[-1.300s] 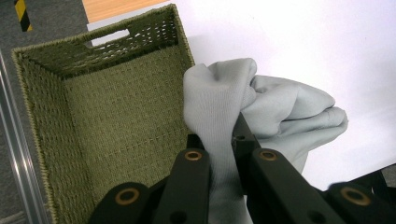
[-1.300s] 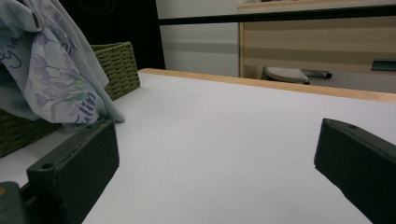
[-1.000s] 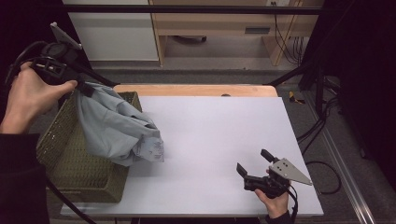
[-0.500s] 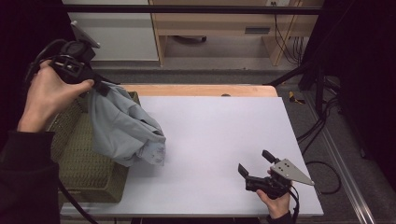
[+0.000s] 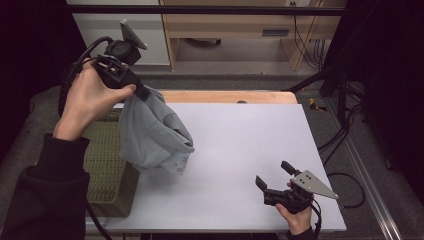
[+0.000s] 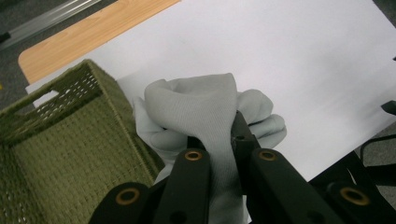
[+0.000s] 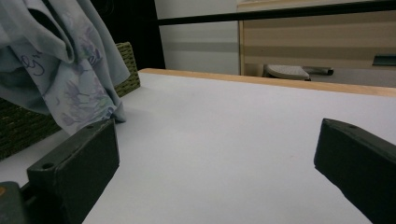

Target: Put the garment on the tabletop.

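Note:
A pale grey garment (image 5: 152, 132) hangs from my left gripper (image 5: 142, 95), which is shut on a bunch of its cloth (image 6: 205, 116). It is held high over the table's left side, its lower hem near the white tabletop (image 5: 240, 145). A faint purple print shows on the garment (image 7: 79, 79) in the right gripper view. The olive woven basket (image 5: 107, 165) stands below and left of it. My right gripper (image 5: 277, 175) rests open on the table near the front right, with nothing between its jaws.
The basket (image 6: 51, 154) looks empty inside. A wooden strip (image 5: 225, 96) edges the table's far side. Beyond it stand a white cabinet (image 5: 145, 25) and a wooden shelf (image 5: 240, 20). Black stands and cables (image 5: 345, 100) crowd the right.
My left hand has lifted the garment out of the basket and carried it rightward, over the table. The right gripper has stayed where it was.

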A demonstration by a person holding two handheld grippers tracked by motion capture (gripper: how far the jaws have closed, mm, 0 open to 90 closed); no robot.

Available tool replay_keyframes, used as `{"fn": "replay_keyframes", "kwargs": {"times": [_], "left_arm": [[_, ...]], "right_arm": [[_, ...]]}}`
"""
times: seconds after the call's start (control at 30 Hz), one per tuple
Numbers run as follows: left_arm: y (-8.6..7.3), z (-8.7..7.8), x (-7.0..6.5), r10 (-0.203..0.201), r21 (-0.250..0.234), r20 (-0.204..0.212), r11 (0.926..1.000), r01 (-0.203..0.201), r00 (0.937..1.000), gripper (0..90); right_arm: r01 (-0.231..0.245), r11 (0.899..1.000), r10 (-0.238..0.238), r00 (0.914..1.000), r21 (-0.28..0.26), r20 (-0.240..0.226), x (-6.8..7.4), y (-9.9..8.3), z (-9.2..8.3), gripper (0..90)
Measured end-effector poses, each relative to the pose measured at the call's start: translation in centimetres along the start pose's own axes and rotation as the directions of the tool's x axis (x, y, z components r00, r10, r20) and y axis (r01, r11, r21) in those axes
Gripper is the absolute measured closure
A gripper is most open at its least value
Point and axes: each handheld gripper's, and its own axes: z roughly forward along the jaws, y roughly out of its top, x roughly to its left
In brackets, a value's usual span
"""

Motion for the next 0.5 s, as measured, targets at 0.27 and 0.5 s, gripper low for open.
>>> {"fn": "replay_keyframes", "kwargs": {"times": [0.27,0.5], "left_arm": [[1.2,0.6,-2.7,0.074,-0.011,0.028,0.9972,-0.073,0.9969,87.2],[2.4,1.7,-5.1,0.122,-0.01,0.035,0.9925,-0.122,0.9919,87.3]], "right_arm": [[-0.005,1.0,0.005,1.0,-0.002,-0.006,0.0,0.0,0.0,0.3],[-0.001,1.0,0.001,1.0,-0.004,-0.005,0.0,0.1,-0.1,0.3]]}}
